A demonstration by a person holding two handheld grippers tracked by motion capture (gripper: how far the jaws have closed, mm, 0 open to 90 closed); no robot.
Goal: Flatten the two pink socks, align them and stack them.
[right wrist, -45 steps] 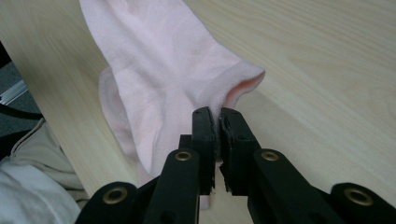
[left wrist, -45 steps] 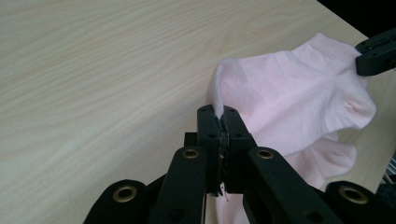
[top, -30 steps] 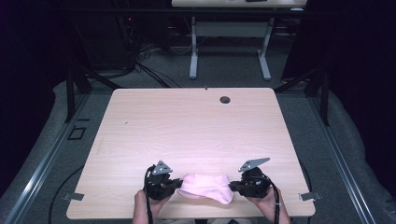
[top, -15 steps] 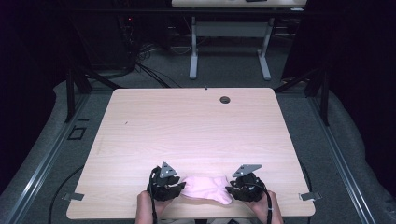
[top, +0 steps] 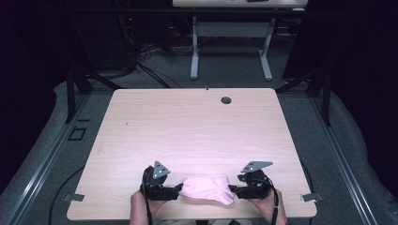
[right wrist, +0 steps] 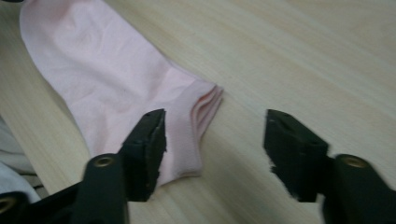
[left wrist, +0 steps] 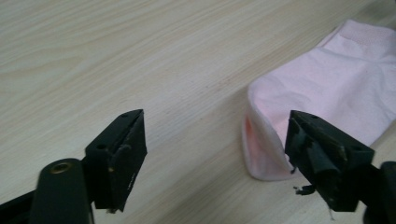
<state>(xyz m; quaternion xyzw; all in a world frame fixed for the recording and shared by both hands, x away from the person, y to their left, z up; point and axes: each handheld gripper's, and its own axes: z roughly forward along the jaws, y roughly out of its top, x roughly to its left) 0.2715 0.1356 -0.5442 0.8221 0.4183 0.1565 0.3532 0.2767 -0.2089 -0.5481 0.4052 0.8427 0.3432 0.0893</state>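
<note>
I see the pink sock (top: pixel 208 190) lying flat on the desk (top: pixel 197 131), close to the near edge and about midway along it, with nothing lifting it. Its open cuff end (right wrist: pixel 205 105) points toward my right gripper (top: pixel 239 191), and the rounded end (left wrist: pixel 261 154) faces my left gripper (top: pixel 177 191). In the left gripper view the fingers (left wrist: pixel 123 149) stand wide apart, one on bare wood, the other at the sock's edge, gripping nothing. In the right gripper view the fingers (right wrist: pixel 149 144) are also spread wide; one sits over the sock's fabric beside the cuff, the other over bare wood. The two grippers flank the sock, one at each end. A dark round hole (top: pixel 226 100) sits near the desk's far edge.
</note>
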